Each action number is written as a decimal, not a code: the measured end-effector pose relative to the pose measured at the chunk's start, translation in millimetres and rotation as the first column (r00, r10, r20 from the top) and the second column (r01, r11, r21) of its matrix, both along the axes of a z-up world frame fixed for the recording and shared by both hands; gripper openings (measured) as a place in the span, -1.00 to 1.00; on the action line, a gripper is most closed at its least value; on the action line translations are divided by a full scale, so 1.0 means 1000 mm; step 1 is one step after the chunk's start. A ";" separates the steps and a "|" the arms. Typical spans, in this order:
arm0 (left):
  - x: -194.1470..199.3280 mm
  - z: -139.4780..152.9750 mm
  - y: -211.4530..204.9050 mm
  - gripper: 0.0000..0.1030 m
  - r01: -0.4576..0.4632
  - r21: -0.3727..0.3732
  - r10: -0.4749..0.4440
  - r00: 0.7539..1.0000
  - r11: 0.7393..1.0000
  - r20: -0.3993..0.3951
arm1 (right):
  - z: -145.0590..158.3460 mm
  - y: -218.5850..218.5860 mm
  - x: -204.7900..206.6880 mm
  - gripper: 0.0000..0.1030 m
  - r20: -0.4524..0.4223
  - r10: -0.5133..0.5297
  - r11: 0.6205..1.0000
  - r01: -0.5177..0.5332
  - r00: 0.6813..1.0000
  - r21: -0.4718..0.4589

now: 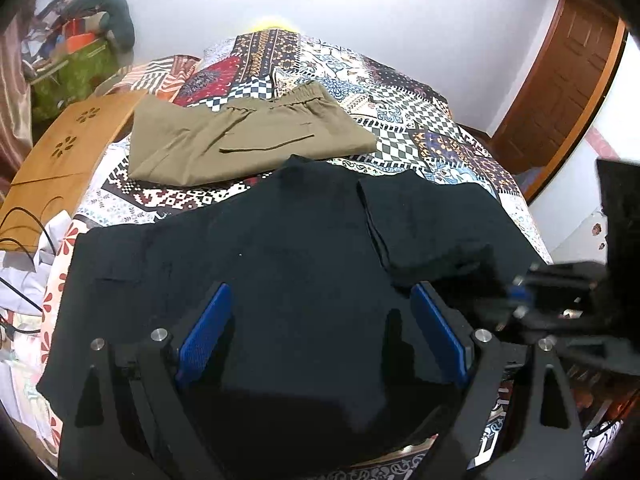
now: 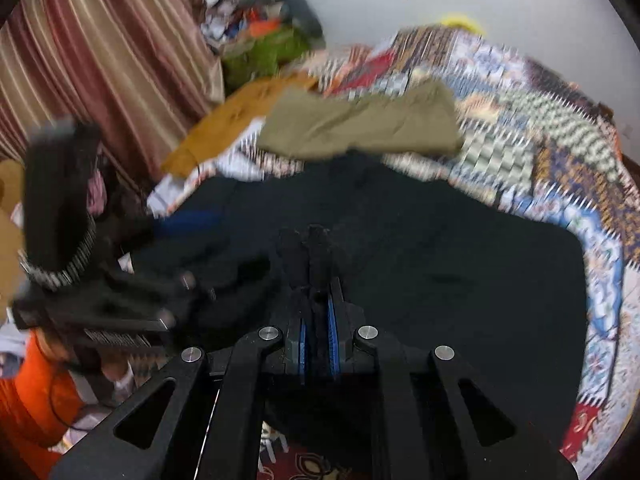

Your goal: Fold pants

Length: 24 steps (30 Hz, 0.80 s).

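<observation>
From your left wrist: the left gripper [image 1: 320, 332] hangs spread wide above the black pants [image 1: 256, 248] on the patterned quilt [image 1: 420, 120], with folded khaki pants [image 1: 248, 136] beyond. From your right wrist, blurred: the right gripper [image 2: 310, 248] pinches black cloth, jaws pressed together.

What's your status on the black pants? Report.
Left gripper open over black pants. Right gripper shut on black fabric. One leg end folded over. Folded khaki pants lie beyond, clear of the work.
</observation>
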<state>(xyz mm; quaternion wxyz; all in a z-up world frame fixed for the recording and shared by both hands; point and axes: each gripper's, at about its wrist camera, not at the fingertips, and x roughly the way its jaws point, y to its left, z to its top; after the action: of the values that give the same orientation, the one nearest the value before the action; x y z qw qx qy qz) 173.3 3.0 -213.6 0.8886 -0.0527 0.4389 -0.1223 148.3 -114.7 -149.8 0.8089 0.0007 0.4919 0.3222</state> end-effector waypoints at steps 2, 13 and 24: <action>0.000 0.002 0.000 0.77 -0.003 0.010 0.003 1.000 1.000 0.006 | -0.007 -0.001 0.001 -0.77 -0.025 0.005 1.000 -0.005 1.000 -0.001; 0.006 0.027 0.003 0.77 -0.036 0.035 0.034 0.998 0.999 0.047 | 0.014 -0.002 -0.010 -0.27 -0.016 0.050 0.999 -0.050 0.999 0.001; 0.019 0.035 -0.044 0.77 0.066 0.085 -0.070 0.997 0.994 0.042 | 0.051 -0.078 -0.004 -0.13 0.108 -0.121 0.993 0.121 0.987 0.008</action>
<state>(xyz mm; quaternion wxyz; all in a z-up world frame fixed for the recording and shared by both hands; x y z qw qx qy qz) 192.8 -40.6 -178.6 0.8950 0.0024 0.4251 -0.1352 143.8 -192.8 -98.3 0.8524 0.0135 0.4462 0.2725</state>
